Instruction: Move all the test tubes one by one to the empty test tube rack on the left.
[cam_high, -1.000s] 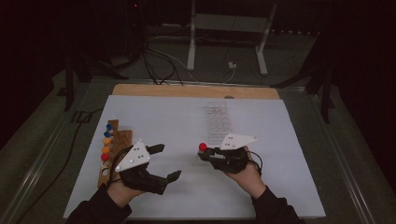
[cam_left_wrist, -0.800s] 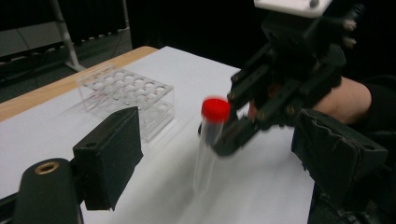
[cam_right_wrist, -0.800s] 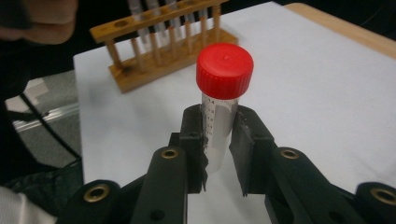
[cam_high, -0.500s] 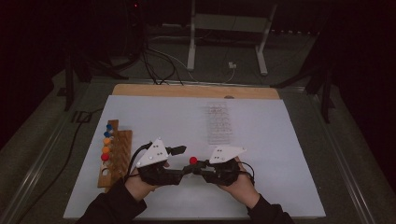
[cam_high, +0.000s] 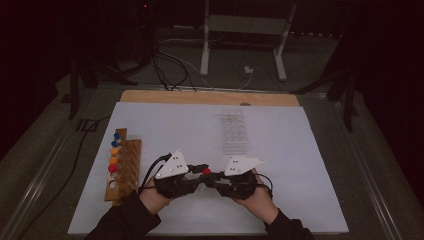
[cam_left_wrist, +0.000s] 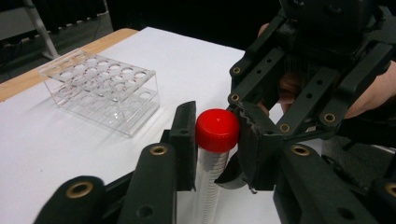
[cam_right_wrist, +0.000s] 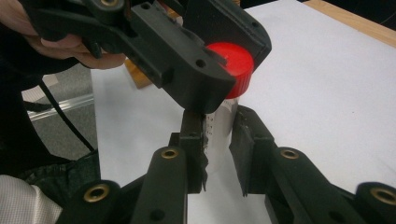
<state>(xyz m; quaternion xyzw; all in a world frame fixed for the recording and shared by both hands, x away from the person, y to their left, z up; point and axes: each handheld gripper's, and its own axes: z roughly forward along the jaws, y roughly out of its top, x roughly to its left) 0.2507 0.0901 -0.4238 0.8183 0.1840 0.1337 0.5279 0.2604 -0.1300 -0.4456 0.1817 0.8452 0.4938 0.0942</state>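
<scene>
Currently, both grippers meet over the near middle of the white bench (cam_high: 300, 150), holding one clear tube (cam_left_wrist: 208, 186) with a red screw cap (cam_left_wrist: 217, 129) between them. The right gripper (cam_right_wrist: 218, 135) has its fingers (cam_right_wrist: 194, 135) pinched on the tube's clear body, below the cap. The left gripper (cam_left_wrist: 217, 135) has just been closing, and its fingers (cam_left_wrist: 184, 135) now press on the red cap from either side. In the high view the cap (cam_high: 206, 171) shows as a red dot between the two hands. A clear plastic tube rack (cam_left_wrist: 105, 91) stands well apart, farther up the bench. A wooden rack (cam_high: 125, 167) carrying tubes with blue, orange and red caps lies near the left hand (cam_high: 152, 197).
</scene>
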